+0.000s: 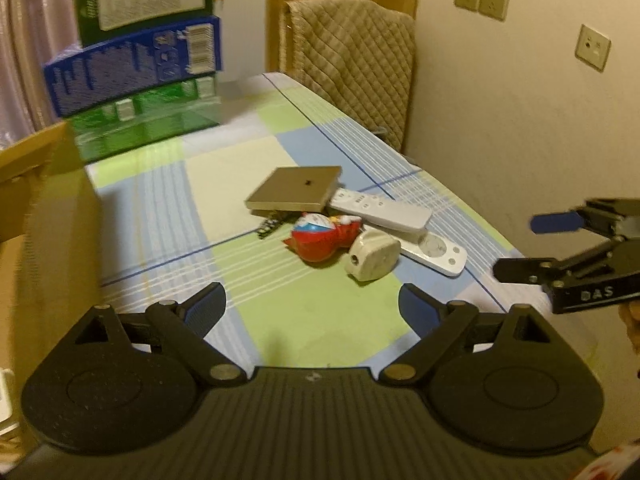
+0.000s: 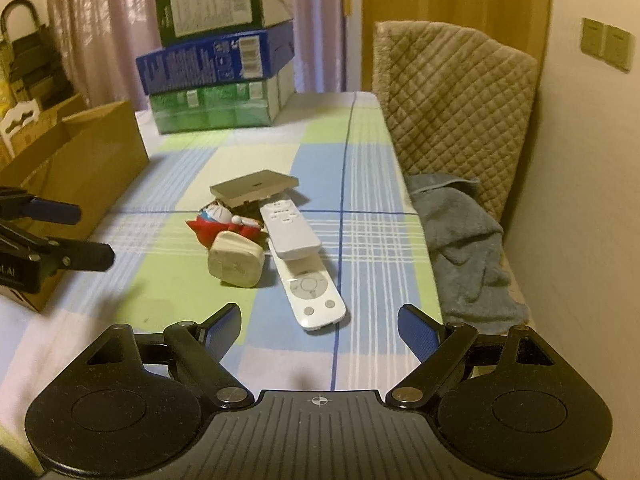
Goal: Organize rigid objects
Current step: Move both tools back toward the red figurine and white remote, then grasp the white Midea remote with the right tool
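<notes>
Right wrist view: both tools spread wide and empty above the checked worktop (image 2: pixel 360 184).

Nearest, the right tool (image 2: pixel 320 330) and the left tool (image 1: pixel 312 308) hover with fingers apart, gripping nothing. Beyond them a small heap lies mid-worktop: a cream plug (image 2: pixel 236 260) touches a red toy figure (image 2: pixel 224 220), beside two white remotes (image 2: pixel 290 228), one lying across the other, with a flat tan box (image 2: pixel 254 186) propped behind. A cardboard box (image 2: pixel 80 176) sits left; three stacked cartons (image 2: pixel 220 60) stand at the far end.
</notes>
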The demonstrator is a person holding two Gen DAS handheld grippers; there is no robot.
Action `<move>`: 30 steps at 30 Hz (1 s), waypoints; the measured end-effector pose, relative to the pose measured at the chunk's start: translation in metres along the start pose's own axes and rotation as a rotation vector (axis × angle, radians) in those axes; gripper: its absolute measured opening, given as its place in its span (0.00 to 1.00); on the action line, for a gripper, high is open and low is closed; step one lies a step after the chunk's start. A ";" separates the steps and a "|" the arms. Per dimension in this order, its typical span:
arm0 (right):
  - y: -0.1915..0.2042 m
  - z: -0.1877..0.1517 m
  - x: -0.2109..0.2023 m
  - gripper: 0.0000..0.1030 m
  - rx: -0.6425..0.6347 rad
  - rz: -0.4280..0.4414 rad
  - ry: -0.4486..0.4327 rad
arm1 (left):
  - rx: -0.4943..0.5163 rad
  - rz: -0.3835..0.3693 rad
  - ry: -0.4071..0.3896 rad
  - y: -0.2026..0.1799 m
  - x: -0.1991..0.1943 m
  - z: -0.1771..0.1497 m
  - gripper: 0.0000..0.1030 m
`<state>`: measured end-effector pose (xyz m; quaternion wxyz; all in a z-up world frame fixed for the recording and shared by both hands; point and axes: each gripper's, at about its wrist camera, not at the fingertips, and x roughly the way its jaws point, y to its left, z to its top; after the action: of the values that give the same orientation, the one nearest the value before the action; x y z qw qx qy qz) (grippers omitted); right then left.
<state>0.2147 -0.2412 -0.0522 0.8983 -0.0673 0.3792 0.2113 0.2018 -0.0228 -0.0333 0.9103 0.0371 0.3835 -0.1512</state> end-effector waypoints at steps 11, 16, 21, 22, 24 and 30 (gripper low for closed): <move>-0.011 0.006 0.071 0.65 -0.092 0.054 0.050 | 0.054 -0.027 0.028 -0.013 0.051 -0.008 0.86; -0.008 0.011 0.091 0.55 -0.129 0.070 0.063 | 0.035 -0.036 0.034 -0.009 0.063 -0.009 0.86; 0.002 0.012 0.092 0.37 -0.160 0.093 0.070 | 0.014 -0.038 0.036 -0.004 0.066 -0.011 0.86; 0.004 0.011 0.090 0.37 -0.163 0.106 0.075 | 0.012 -0.039 0.034 -0.003 0.065 -0.012 0.86; 0.009 0.008 0.087 0.37 -0.170 0.133 0.085 | 0.005 -0.042 0.032 -0.001 0.064 -0.014 0.86; 0.028 -0.005 0.073 0.36 -0.196 0.269 0.114 | -0.003 -0.055 0.024 0.000 0.058 -0.024 0.86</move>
<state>0.2453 -0.1937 -0.1065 0.8280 -0.1150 0.4129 0.3615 0.2237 -0.0329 -0.0909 0.9012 0.0272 0.3955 -0.1753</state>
